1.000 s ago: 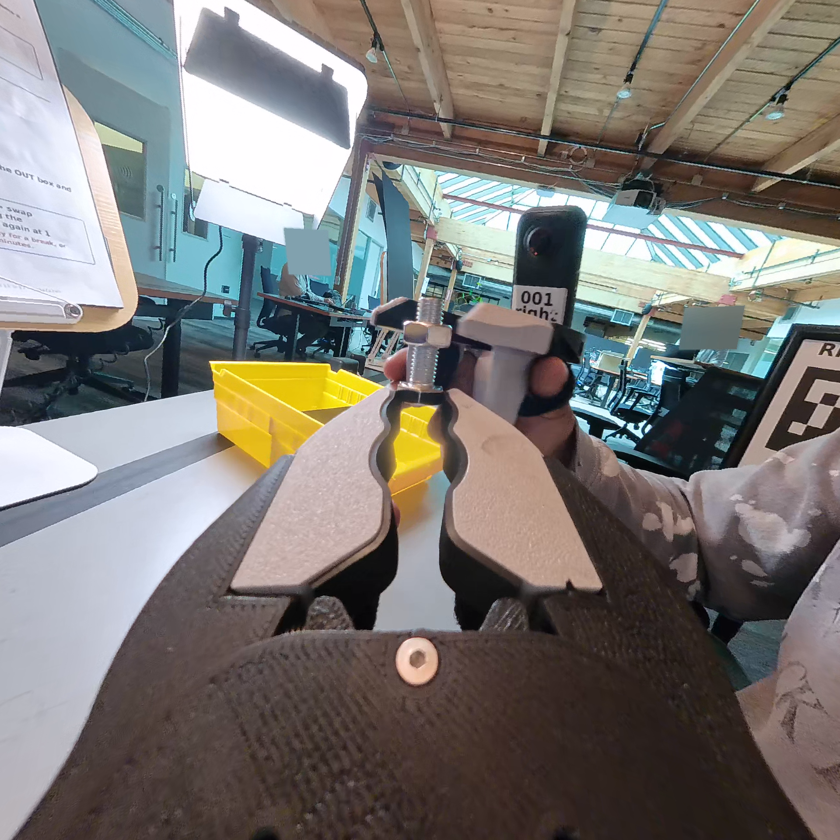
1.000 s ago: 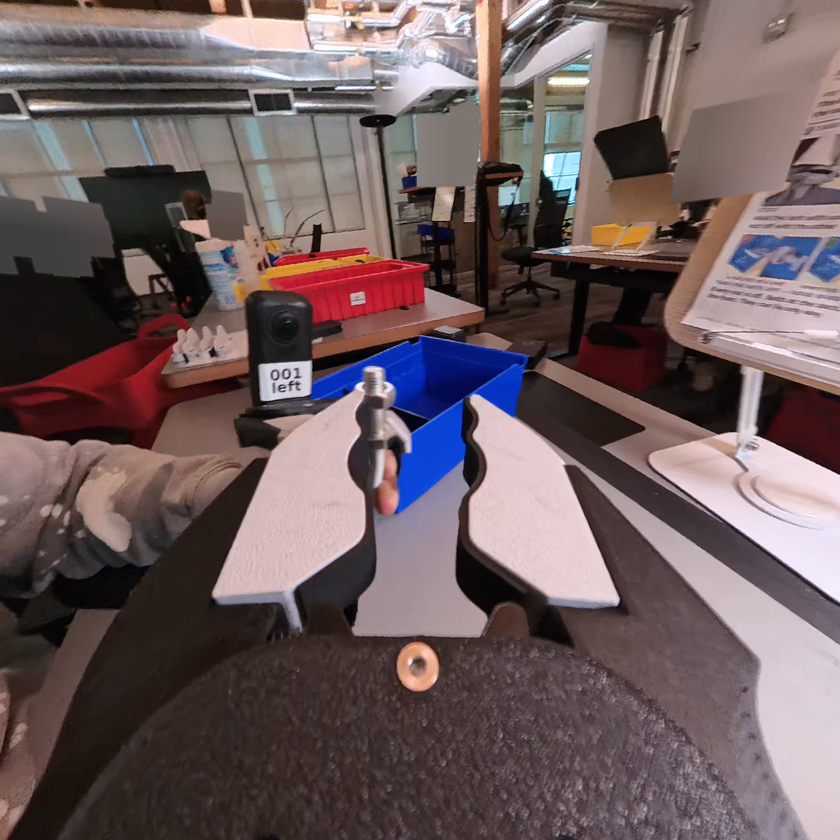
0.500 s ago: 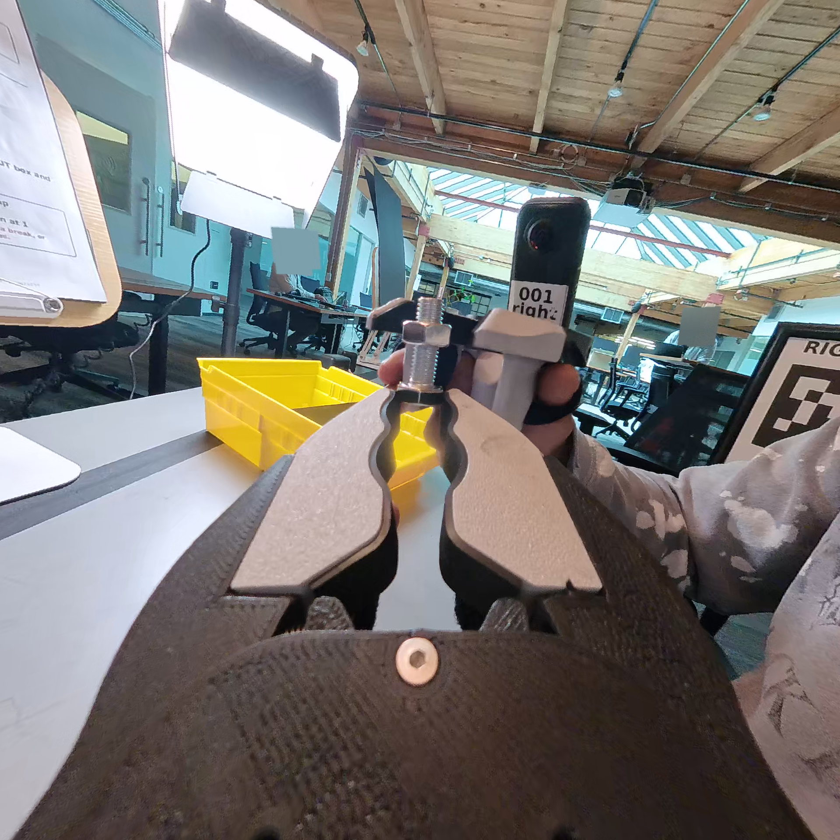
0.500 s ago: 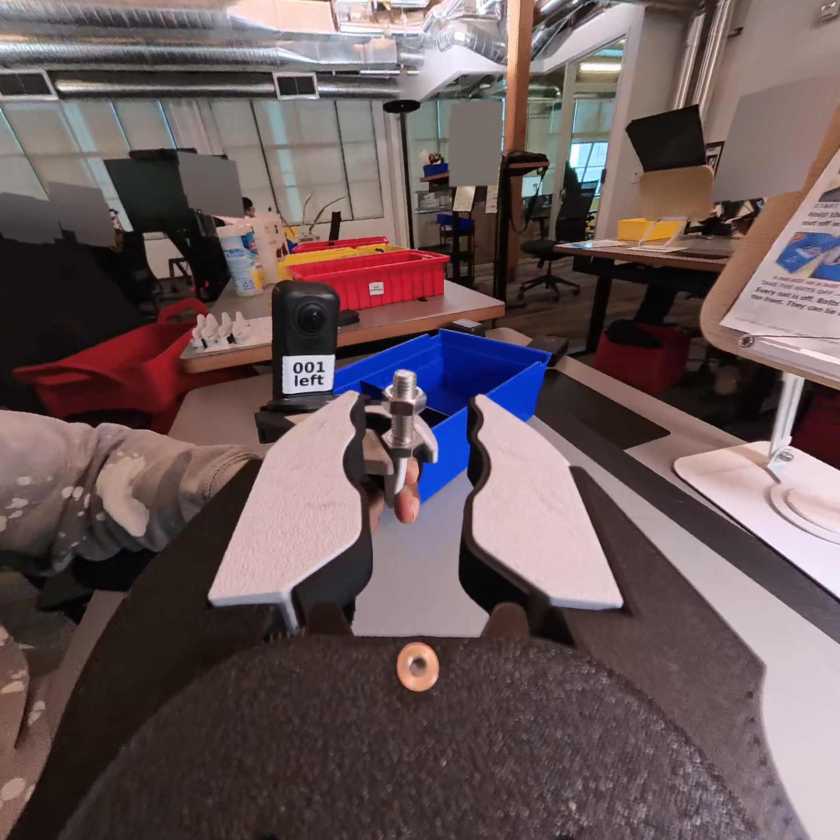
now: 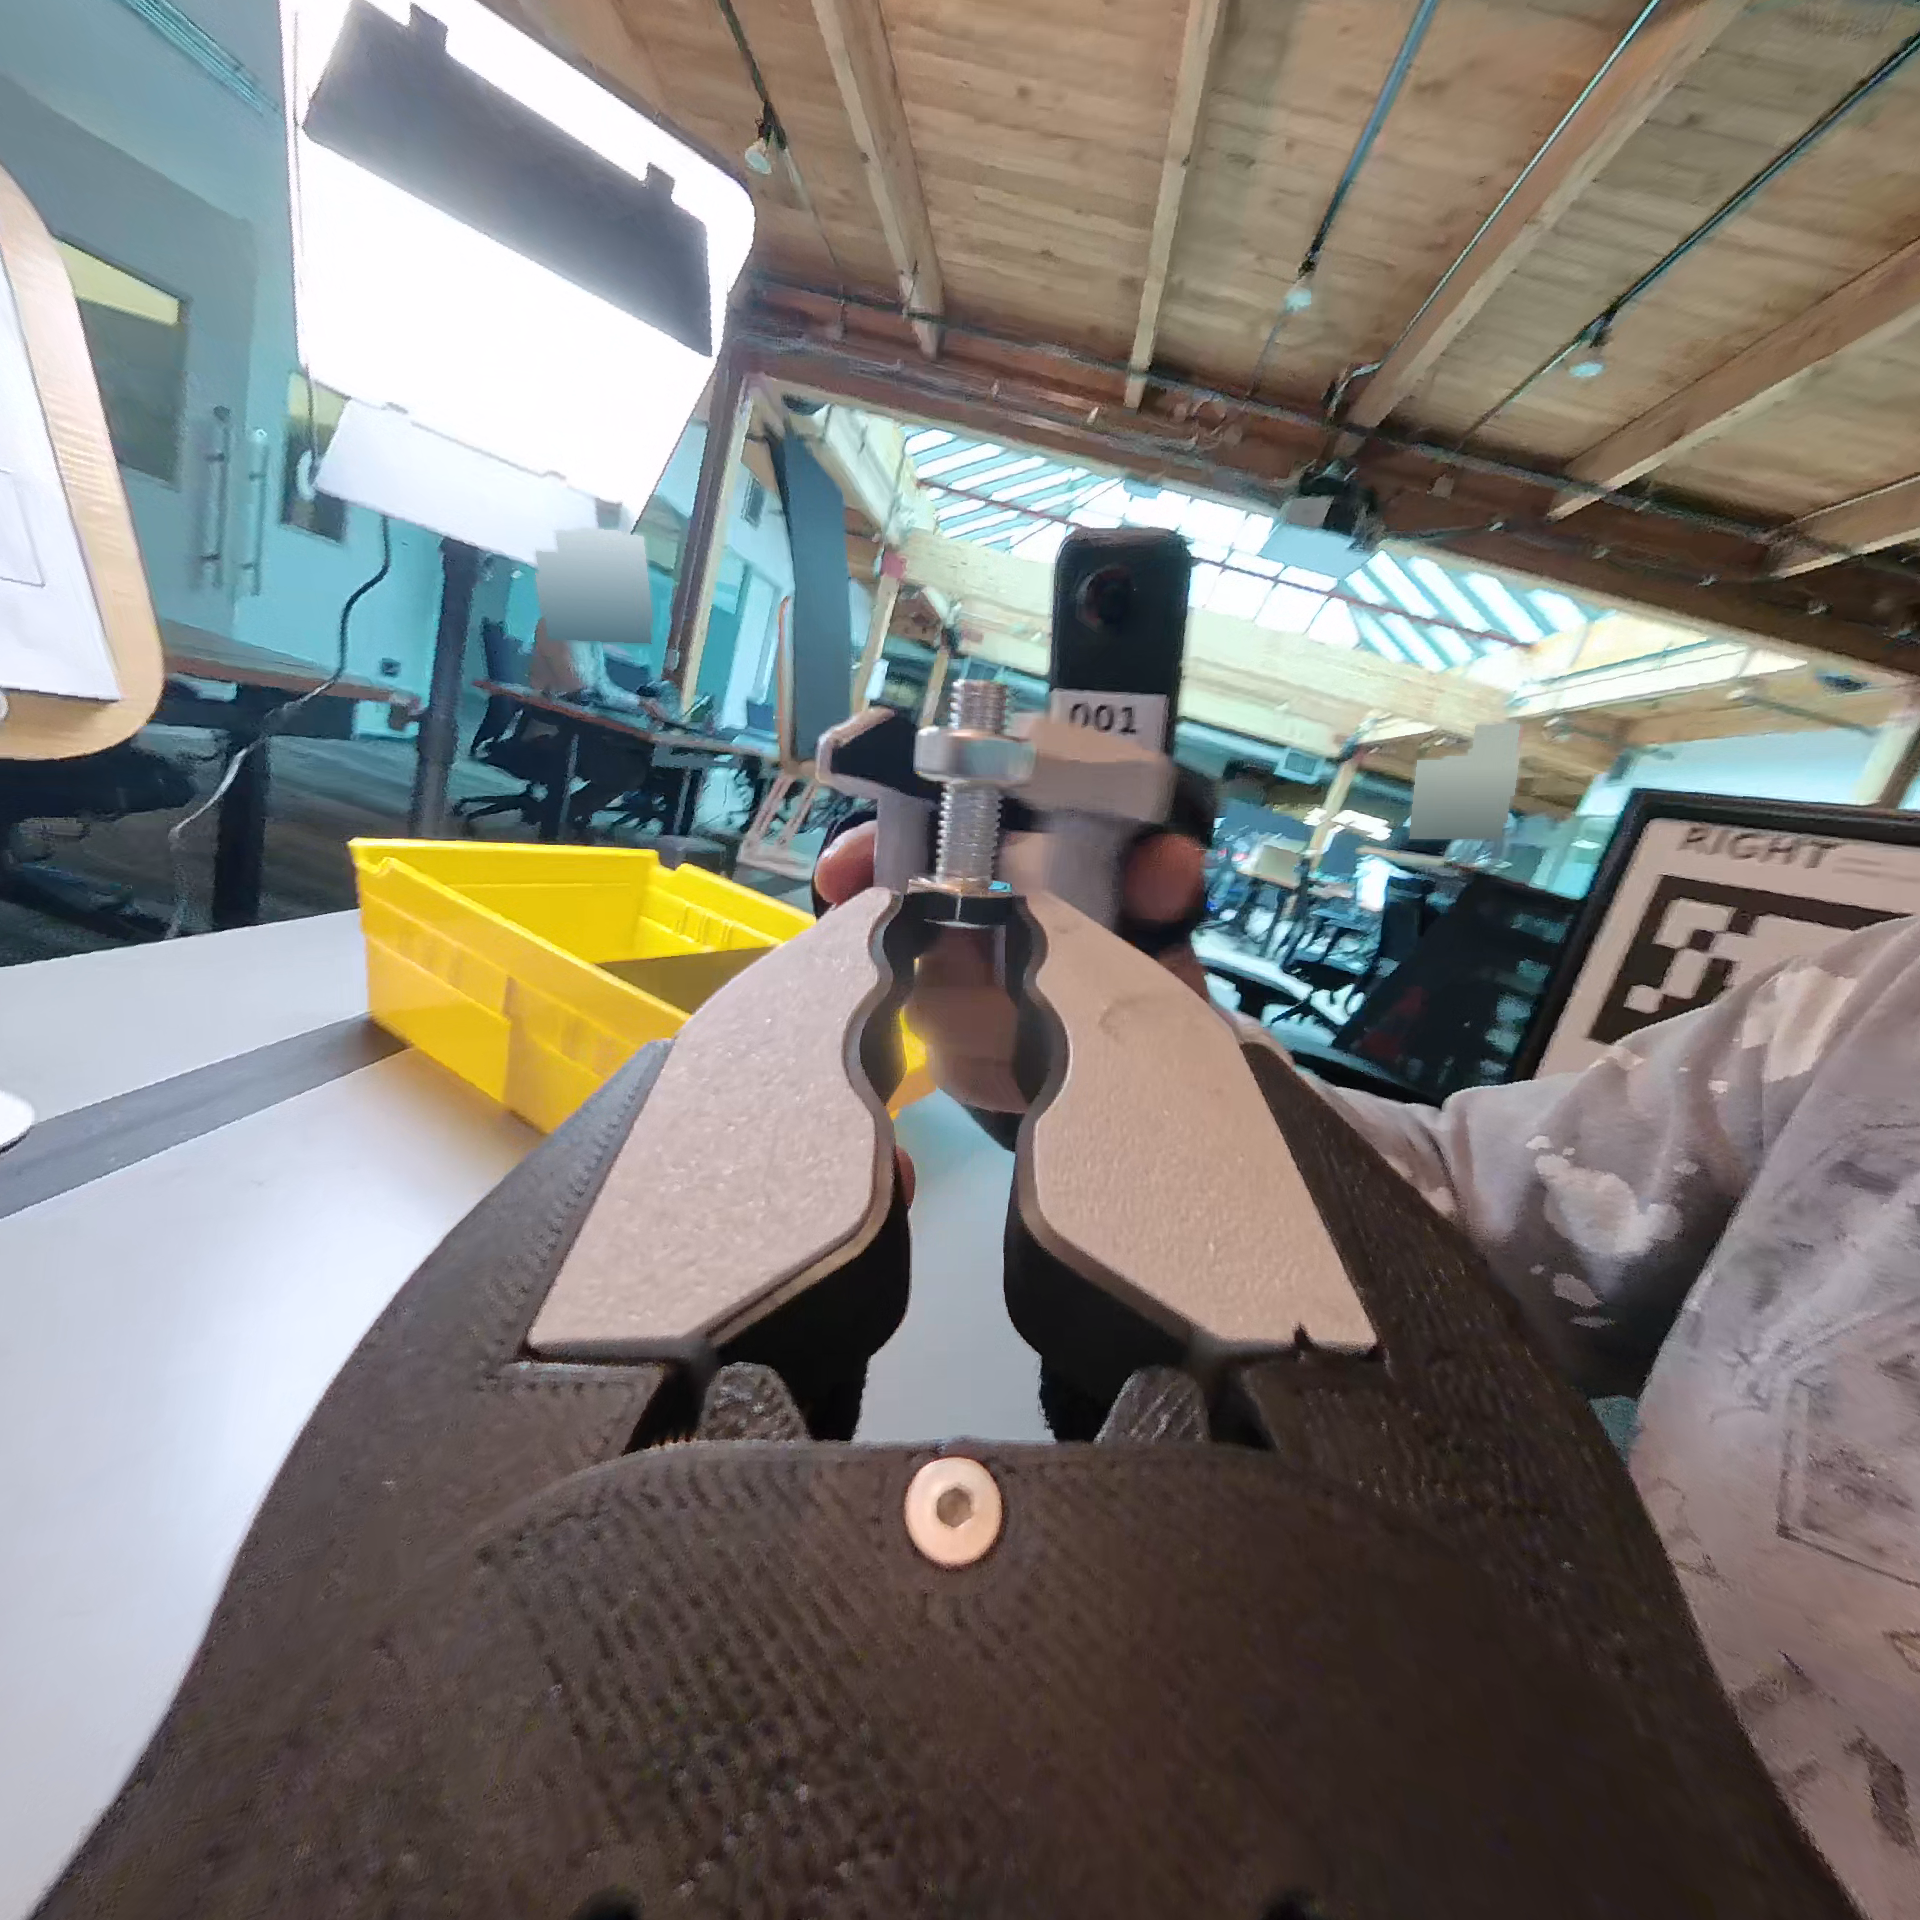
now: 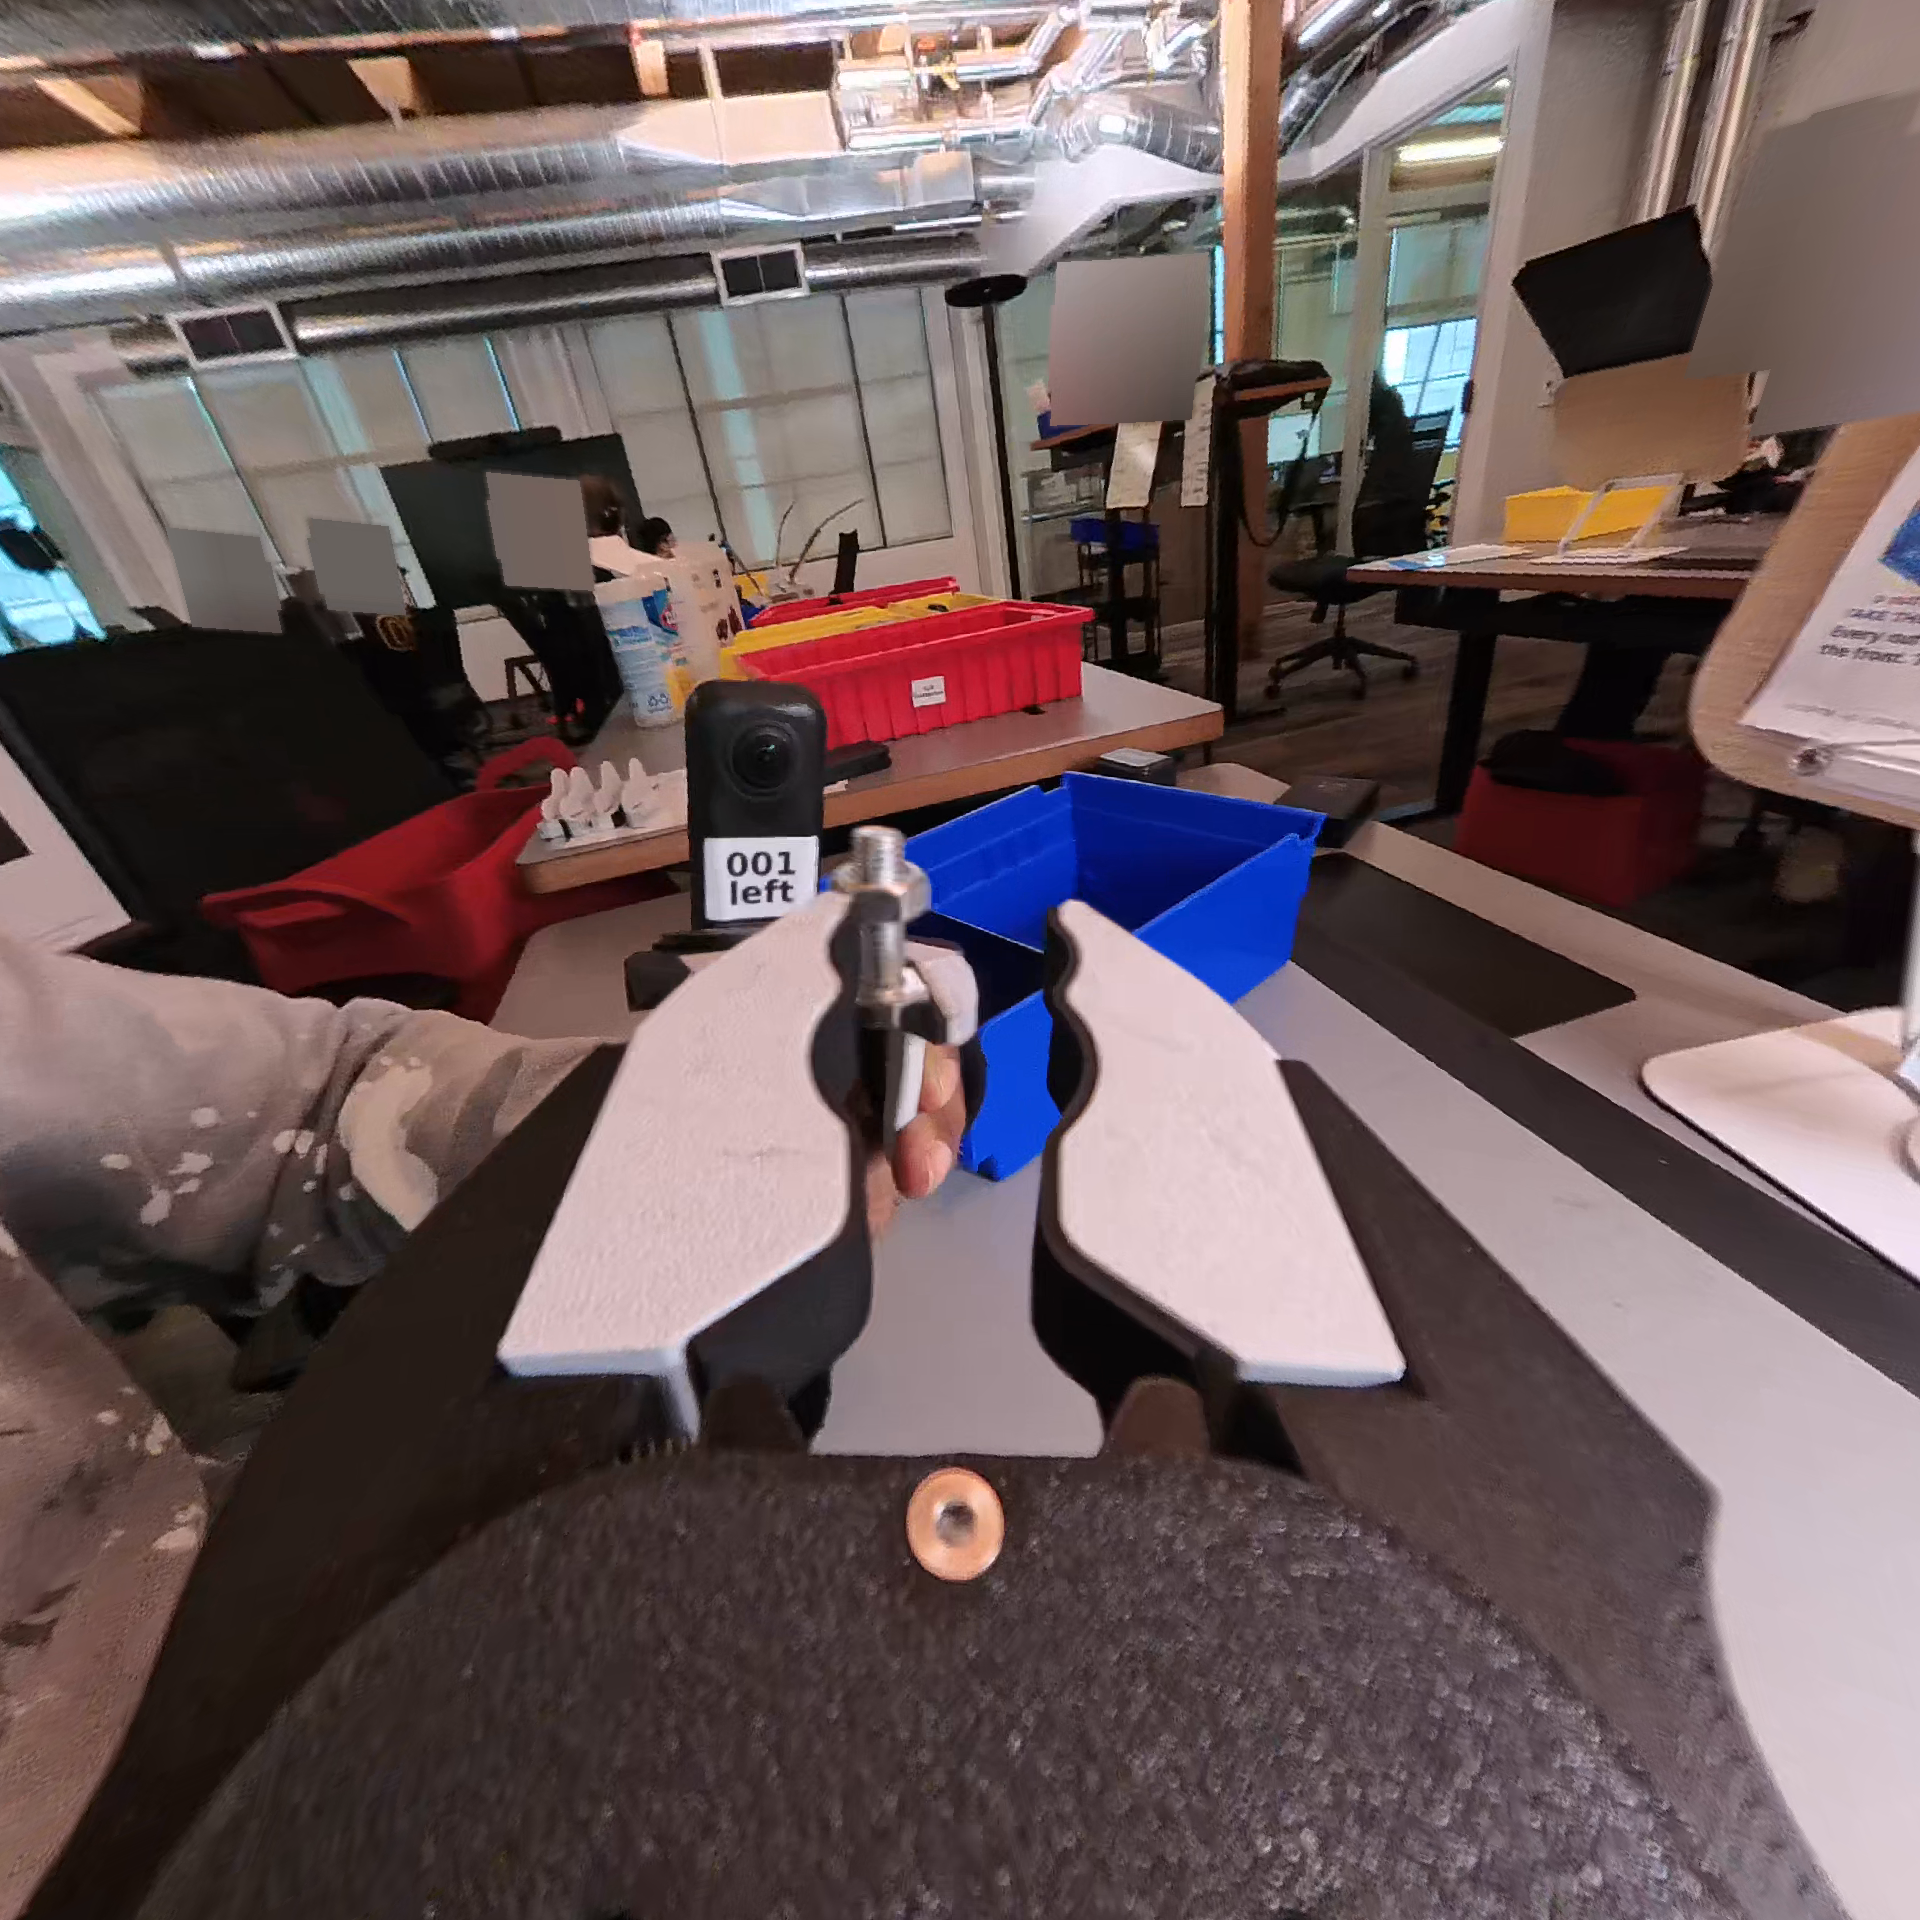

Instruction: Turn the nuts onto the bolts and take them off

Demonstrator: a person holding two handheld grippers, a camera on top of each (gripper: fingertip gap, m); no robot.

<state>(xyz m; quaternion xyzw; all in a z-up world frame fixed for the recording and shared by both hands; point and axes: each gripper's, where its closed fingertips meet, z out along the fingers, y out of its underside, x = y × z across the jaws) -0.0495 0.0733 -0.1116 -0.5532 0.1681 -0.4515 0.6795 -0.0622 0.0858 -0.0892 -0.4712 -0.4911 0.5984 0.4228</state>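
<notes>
A silver bolt [image 5: 964, 826] stands upright with its head clamped in my left gripper [image 5: 961, 914], which is shut on it. A silver nut [image 5: 971, 753] sits high on the thread, just under the tip. My right gripper [image 6: 945, 920] is open. The bolt [image 6: 881, 951] and nut [image 6: 881, 885] lie against the tip of its left finger [image 6: 727, 1122], with a wide gap to the other finger. In the left wrist view the right gripper [image 5: 977, 767] flanks the nut from behind. Both are held in the air above the grey table [image 5: 208, 1195].
A yellow bin [image 5: 540, 935] stands on the table behind my left gripper. A blue bin [image 6: 1143, 883] stands behind my right gripper. A white stand base [image 6: 1787, 1091] is at the right, and a black-and-white marker board [image 5: 1714, 935] is beyond a person's sleeve [image 5: 1610, 1143]. Both grippers' tips are close together, under 4 cm apart.
My right gripper swung sideways past the bolt: the nut moved toward the middle of its gap, then back against its left finger. My left gripper kept its hold and tilted slightly.
</notes>
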